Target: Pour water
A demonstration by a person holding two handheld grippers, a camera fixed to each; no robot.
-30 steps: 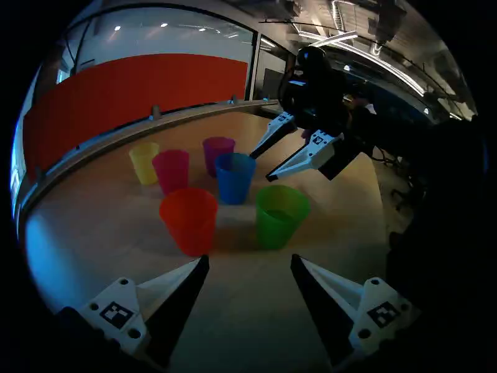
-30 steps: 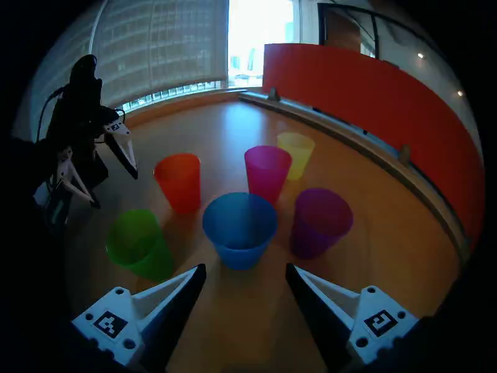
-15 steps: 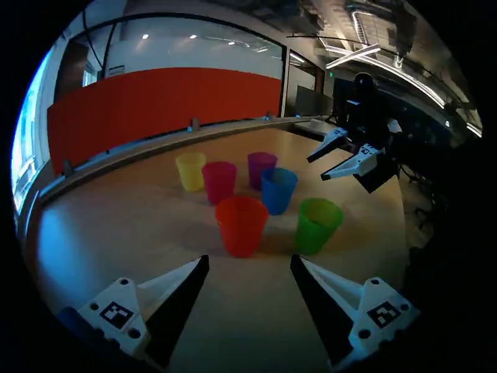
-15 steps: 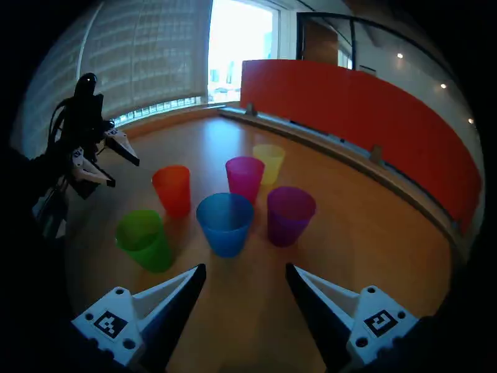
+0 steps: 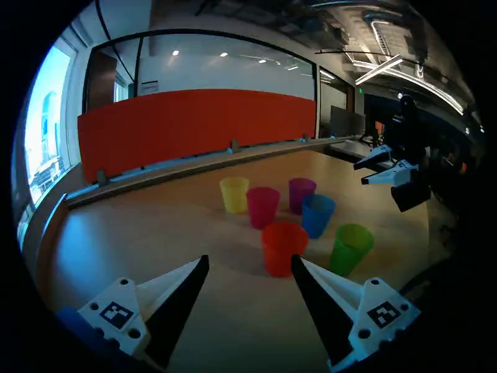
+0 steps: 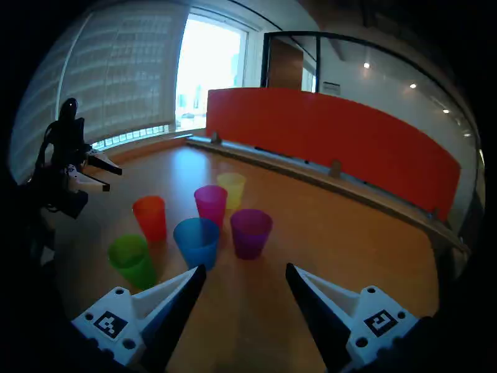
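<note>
The worktop (image 5: 155, 248) is carrying six upright cups (image 5: 263, 206), clustered. The left tool (image 5: 248, 264) and right tool (image 6: 245, 267) are facing them from opposite sides, both open and empty. The orange cup (image 5: 284, 247) is standing most directly ahead of the left tool, the blue cup (image 6: 197, 241) ahead of the right.

Wooden surface (image 5: 143, 242) spreads out beneath and ahead of the left tool (image 5: 248, 258). Straight ahead, at the far edge, a long red partition (image 5: 199, 124) stands with a grey rail (image 5: 186, 169) running along its foot. Up and to the right, a ceiling light strip (image 5: 379, 68) glows. Ahead-left of the right tool (image 6: 244, 267) there's a bright window (image 6: 208, 81), with blinds (image 6: 118, 81) farther left.
</note>
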